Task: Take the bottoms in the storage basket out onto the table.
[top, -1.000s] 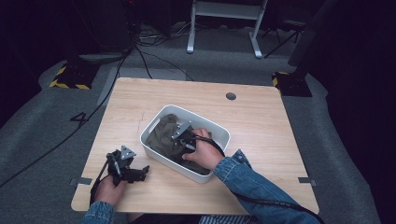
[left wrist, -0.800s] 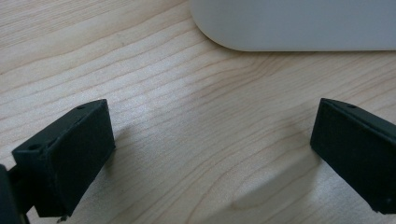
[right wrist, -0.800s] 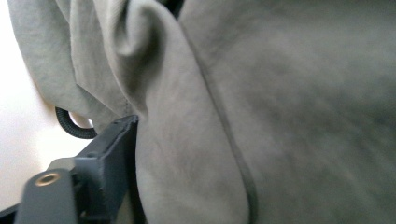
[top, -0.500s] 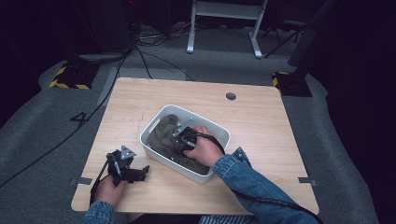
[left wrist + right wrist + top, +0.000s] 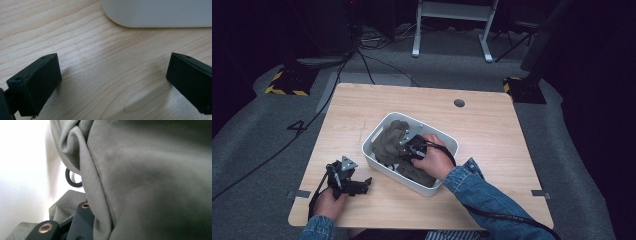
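Observation:
A white plastic bin [image 5: 412, 183] sits mid-table with a crumpled olive-green cloth [image 5: 387, 143] inside. My right gripper [image 5: 406, 149] reaches down into the bin; its jaws have just been closing and are shut on a fold of the cloth. In the right gripper view the cloth [image 5: 150, 182] bunches right against the gripper [image 5: 82, 220], with a black ring [image 5: 71, 180] and the bin's white wall [image 5: 22, 170] behind it. My left gripper [image 5: 362, 184] rests on the table at the front left, open, with bare wood between its jaws [image 5: 112, 82].
The bin's rounded corner [image 5: 160, 12] lies just ahead of the left gripper. A round cable hole [image 5: 459, 103] is in the table's far part. Cables and stand legs [image 5: 452, 30] are on the floor beyond the table.
The right gripper has closed on the cloth inside the bin and lifted slightly. The left gripper has stayed put.

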`<action>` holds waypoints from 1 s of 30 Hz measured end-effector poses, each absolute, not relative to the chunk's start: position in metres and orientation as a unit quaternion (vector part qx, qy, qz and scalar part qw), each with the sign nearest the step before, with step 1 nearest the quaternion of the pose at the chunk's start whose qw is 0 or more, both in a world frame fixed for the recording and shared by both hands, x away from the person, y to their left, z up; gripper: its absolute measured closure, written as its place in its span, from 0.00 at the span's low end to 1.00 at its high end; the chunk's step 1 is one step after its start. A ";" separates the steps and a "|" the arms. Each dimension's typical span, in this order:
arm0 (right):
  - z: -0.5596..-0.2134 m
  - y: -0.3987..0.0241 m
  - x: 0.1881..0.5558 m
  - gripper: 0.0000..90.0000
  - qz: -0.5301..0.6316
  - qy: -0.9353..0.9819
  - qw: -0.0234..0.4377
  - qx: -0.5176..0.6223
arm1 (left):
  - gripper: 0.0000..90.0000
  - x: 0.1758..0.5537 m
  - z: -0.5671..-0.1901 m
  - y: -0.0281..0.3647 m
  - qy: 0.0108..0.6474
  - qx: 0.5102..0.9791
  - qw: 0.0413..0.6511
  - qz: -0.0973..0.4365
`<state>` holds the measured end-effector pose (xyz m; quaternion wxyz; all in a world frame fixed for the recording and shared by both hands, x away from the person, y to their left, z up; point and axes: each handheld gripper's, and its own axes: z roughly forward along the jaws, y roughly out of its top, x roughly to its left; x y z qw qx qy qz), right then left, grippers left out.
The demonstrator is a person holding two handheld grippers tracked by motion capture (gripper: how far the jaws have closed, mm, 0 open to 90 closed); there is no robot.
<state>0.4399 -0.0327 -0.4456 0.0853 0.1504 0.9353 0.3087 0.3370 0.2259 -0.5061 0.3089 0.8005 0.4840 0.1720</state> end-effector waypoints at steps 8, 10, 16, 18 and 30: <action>-0.417 -0.041 0.436 0.79 0.360 0.916 0.092 0.153 | 0.00 0.337 -0.506 0.226 0.484 0.800 0.310 0.170; -0.415 -0.042 0.435 0.79 0.365 0.914 0.093 0.152 | 0.00 0.337 -0.506 0.226 0.484 0.801 0.310 0.170; -0.388 -0.052 0.432 0.79 0.406 0.895 0.093 0.159 | 0.00 0.337 -0.506 0.226 0.484 0.801 0.310 0.171; -0.385 -0.053 0.432 0.79 0.410 0.893 0.093 0.159 | 0.00 0.337 -0.506 0.226 0.483 0.801 0.309 0.171; -0.353 -0.073 0.433 0.79 0.454 0.868 0.110 0.171 | 0.00 0.337 -0.506 0.226 0.484 0.801 0.310 0.170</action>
